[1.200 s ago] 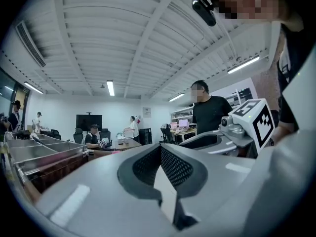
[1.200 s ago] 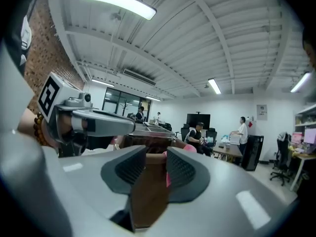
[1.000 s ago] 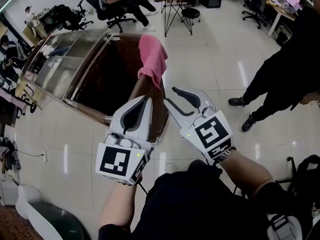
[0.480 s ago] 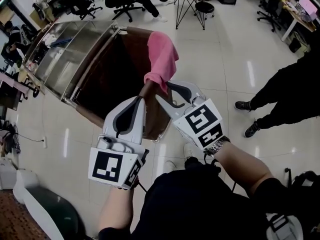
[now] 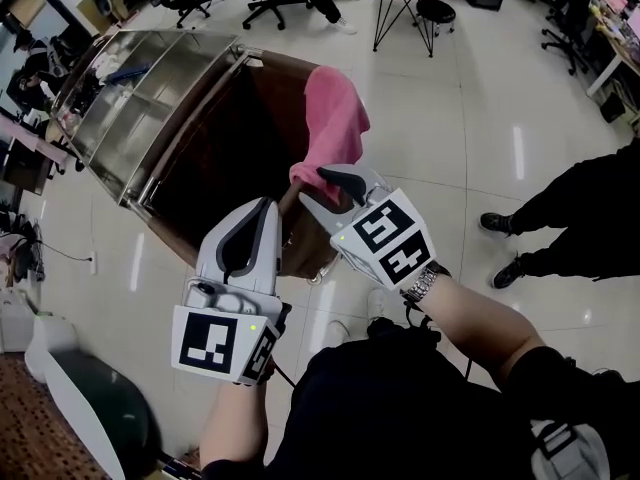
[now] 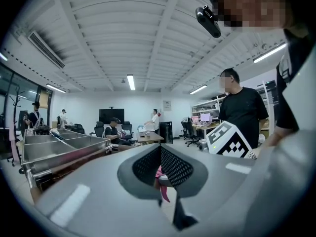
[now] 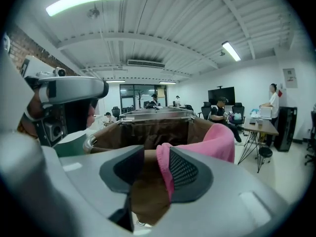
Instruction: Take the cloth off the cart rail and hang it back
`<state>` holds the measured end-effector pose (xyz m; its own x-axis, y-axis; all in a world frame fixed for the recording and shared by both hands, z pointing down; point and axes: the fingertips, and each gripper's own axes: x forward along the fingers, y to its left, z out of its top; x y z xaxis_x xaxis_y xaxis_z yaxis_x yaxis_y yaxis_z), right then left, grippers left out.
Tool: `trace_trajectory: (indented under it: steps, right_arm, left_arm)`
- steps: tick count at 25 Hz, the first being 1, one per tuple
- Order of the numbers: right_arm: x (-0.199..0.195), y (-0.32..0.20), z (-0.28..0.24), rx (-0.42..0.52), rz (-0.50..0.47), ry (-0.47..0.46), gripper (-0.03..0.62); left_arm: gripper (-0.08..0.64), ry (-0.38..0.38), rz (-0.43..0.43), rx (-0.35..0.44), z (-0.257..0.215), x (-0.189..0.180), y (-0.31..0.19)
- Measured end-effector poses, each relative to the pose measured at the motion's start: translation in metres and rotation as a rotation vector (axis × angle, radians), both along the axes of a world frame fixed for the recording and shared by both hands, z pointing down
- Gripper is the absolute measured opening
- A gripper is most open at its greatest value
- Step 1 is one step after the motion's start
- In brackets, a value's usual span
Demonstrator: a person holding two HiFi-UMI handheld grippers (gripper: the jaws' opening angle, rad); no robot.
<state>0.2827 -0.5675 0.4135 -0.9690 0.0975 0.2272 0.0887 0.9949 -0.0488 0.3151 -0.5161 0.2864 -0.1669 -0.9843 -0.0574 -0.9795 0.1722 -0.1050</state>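
Hanging over the cart (image 5: 215, 168) rail (image 7: 91, 142), the pink cloth (image 5: 335, 118) has its edge between our right gripper's (image 5: 312, 188) jaws. They have just been opening and stand released. Our left gripper (image 5: 262, 208) is clenched on nothing, low beside the cart.

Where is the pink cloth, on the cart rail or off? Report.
On. The pink cloth lies draped over the cart rail.

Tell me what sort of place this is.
Most likely an open-plan office or lab workroom. It has rolling office chairs, desks with monitors and a big wall screen. A steel cart with a pink cloth draped on it suggests testing work.
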Motion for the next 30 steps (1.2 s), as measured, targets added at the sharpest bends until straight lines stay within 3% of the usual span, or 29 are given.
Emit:
trace_trajectory:
  steps: [6,7,9,12,18,20,24,30]
  right_arm:
    - [0.009,0.029,0.036,-0.113,-0.022,0.043,0.116]
    - [0.003,0.021,0.03,-0.111,-0.016,0.046,0.104]
    - [-0.005,0.006,0.022,-0.109,0.003,0.059,0.009]
    - [-0.006,0.003,0.015,-0.094,0.026,0.052,0.009]
    - [0.004,0.018,-0.037,-0.008,0.088,-0.054,0.012]
    - [0.035,0.041,-0.041,0.044,0.11,-0.107,0.012]
    - [0.146,0.125,-0.018,0.14,0.153,-0.201,0.011]
    - [0.247,0.202,-0.013,0.219,0.188,-0.292,0.011]
  left_arm:
    - [0.003,-0.014,-0.001,0.009,0.012,0.011,0.032]
    - [0.003,-0.011,-0.002,0.011,0.005,0.005,0.025]
    - [0.003,0.003,0.001,0.009,-0.004,-0.005,0.012]
    - [0.003,-0.006,0.024,0.011,-0.008,-0.006,0.012]
    - [0.003,-0.017,0.062,0.033,-0.018,-0.009,0.034]
    - [0.003,-0.028,0.086,0.057,-0.004,0.019,0.057]
    - [0.003,-0.052,0.148,0.077,0.055,0.12,0.131]
    - [0.002,-0.089,0.218,0.107,0.097,0.206,0.192]
